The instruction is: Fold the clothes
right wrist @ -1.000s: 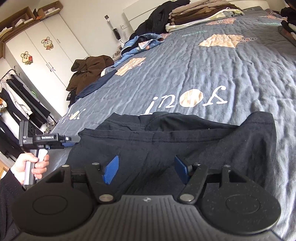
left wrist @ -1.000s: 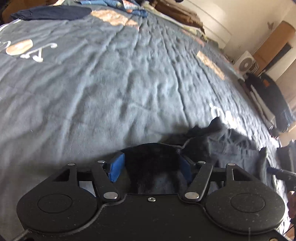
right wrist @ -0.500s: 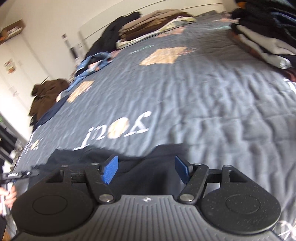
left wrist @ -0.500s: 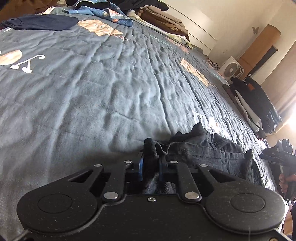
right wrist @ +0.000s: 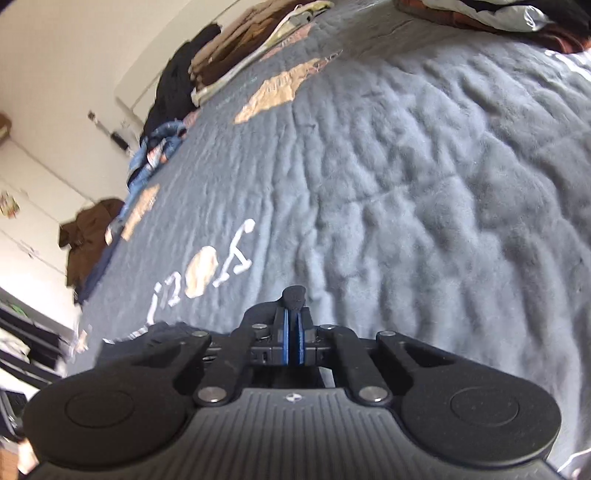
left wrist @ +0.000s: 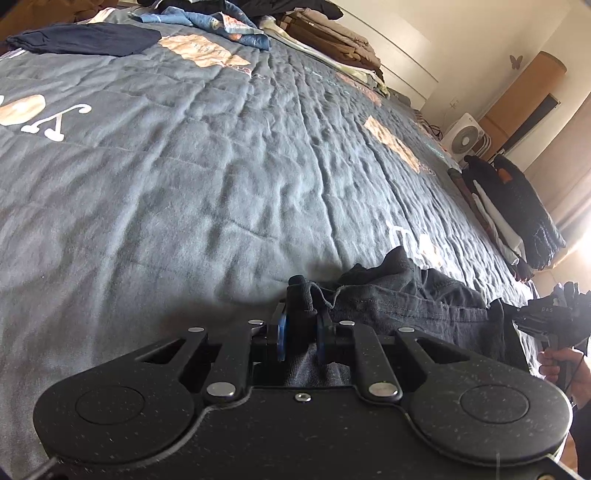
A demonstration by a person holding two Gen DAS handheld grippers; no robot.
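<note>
Now: grasp stage, both ends taken up, fold itself not yet begun.

- Left tongs (left wrist: 301,332): blue pads drawn in on a bunched corner of the dark garment (left wrist: 406,295). A thick wad of cloth fills the gap and a knob of it pokes out past the tips. Firm pinch.
- Right tongs (right wrist: 293,339): pads pressed almost flat together. A small dark nub shows just beyond the tips; I read it as a thin edge of the same garment caught between them, though the wrist view is blurred. More dark cloth trails low to the left behind the tool body.
- Garment: lies crumpled on the bed (left wrist: 221,184) in a low ridge that runs from the left tongs across to the right pair. In the left wrist view the far corner reaches the other tool at the right margin, where a hand (left wrist: 561,365) grips its handle. So the cloth spans between the two grips, slack and creased, touching the quilt along its length.
- Next move, as I judge it: lift both corners together and draw them apart to take out the slack, then lay the piece flat on the open quilt ahead before any fold. Risk: the thin right-hand bite may slip under tension.
- Farther off: open quilt in front of both tools; a folded stack (left wrist: 517,221) along the right edge; loose clothes (left wrist: 221,26) at the far end.
</note>
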